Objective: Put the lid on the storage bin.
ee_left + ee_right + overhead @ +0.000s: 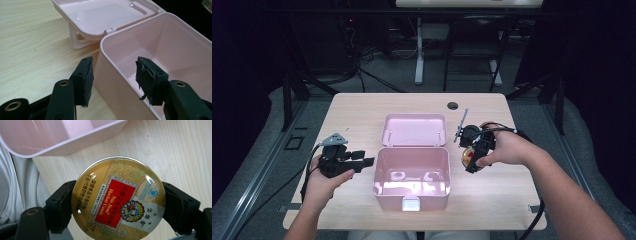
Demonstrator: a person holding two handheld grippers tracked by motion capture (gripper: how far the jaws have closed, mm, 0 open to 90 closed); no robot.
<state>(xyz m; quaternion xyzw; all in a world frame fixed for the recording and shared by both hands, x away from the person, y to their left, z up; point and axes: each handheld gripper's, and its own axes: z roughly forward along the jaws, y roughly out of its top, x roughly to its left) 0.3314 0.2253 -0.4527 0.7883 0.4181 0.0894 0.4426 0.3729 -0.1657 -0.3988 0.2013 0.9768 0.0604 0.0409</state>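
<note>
The right hand-held gripper (473,156) gripped a round herbal candy tin (118,199) just beside the open pink box's (411,192) right wall; the left hand-held gripper (362,161) stood open astride its left wall.

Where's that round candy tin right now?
The candy tin is clamped between the right gripper's jaws, held just right of the open pink box in the high view, near the table's right side.

A light wooden table (362,107) is set on grey floor (392,75), pretty dark all round, white desk legs (419,55) seen behind.
</note>
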